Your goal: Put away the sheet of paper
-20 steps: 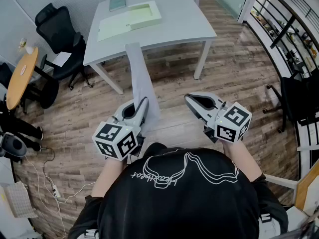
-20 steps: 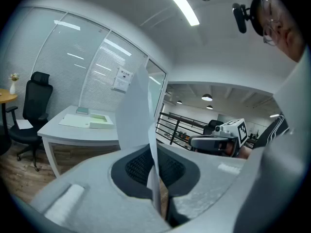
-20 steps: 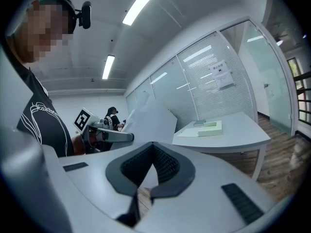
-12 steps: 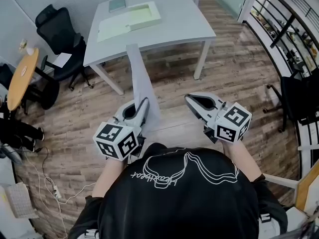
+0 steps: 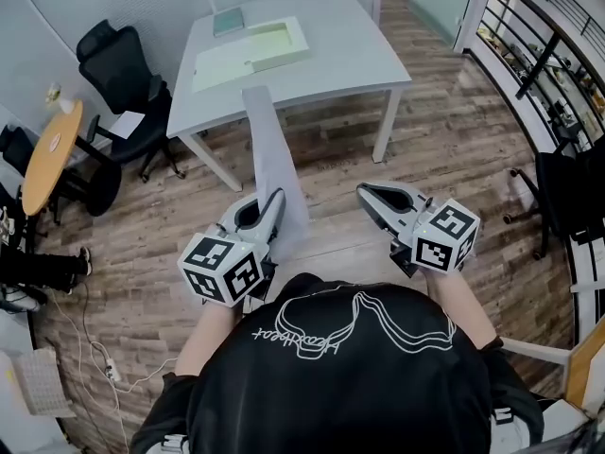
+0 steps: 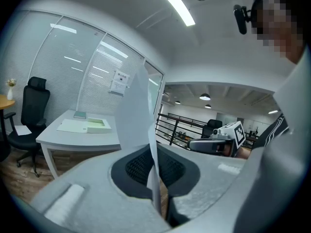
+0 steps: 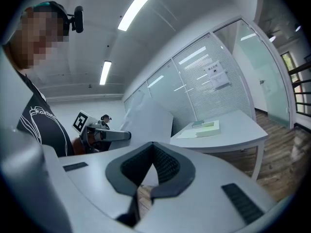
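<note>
Thin white sheet of paper point(image 5: 270, 149), smooth, standing upright: pinched at its lower edge by left tongs point(image 5: 275, 198), near pale grey rectangular tabletop point(image 5: 345, 55). Right tongs point(image 5: 365, 193): pressed together, empty.

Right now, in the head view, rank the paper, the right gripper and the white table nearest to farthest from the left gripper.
1. paper, clamped in the left gripper.
2. right gripper, beside it on the right.
3. white table, farther ahead.
</note>
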{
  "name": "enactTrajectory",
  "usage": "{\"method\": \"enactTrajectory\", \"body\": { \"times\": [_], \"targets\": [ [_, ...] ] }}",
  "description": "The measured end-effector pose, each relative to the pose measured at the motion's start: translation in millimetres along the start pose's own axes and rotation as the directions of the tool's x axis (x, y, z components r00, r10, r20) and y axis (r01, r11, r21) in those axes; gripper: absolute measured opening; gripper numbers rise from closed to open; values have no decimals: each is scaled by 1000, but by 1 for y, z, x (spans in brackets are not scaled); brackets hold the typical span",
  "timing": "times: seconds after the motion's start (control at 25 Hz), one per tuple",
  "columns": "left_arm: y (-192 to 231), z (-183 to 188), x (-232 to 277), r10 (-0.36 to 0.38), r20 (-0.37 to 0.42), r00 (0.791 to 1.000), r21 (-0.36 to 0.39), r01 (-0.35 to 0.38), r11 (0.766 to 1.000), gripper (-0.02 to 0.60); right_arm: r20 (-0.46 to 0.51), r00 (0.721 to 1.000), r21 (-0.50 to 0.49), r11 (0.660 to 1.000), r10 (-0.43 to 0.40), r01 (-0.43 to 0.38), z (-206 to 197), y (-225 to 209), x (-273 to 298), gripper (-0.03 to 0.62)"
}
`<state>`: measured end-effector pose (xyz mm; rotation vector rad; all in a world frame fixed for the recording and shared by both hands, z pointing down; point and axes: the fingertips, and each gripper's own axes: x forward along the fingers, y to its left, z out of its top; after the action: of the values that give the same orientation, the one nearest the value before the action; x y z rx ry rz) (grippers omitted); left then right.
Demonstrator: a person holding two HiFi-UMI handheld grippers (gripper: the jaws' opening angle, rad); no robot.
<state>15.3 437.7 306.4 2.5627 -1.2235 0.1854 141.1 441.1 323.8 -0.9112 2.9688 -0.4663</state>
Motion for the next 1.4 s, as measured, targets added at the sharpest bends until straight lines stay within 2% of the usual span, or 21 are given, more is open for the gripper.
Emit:
{"method": "enactTrajectory", "body": {
  "times": [0.36,0.68,0.92,1.16,1.4],
  "targets": [
    [25,-5,11,14,-7,1000,-30,-14,999,11,-31,1000,25,1000,-4,5,-10,-19,22,9],
    [78,2,46,21,-2,1000,-49,-21,999,11,-85,996,27,1000,-10,13,-18,-56,67,9],
    [140,8,85,29,-34,999,-71,-32,997,11,-84,996,64,998,-12,18,-7,-107,124,9],
    [226,22,146,26,-98,995,-116,-38,993,11,-117,993,126,991,-28,43,2,-177,203,9],
    [313,61,214,1,-133,991,-111,-16,994,11,-112,992,178,981,-58,78,30,-250,281,9]
  ]
}}
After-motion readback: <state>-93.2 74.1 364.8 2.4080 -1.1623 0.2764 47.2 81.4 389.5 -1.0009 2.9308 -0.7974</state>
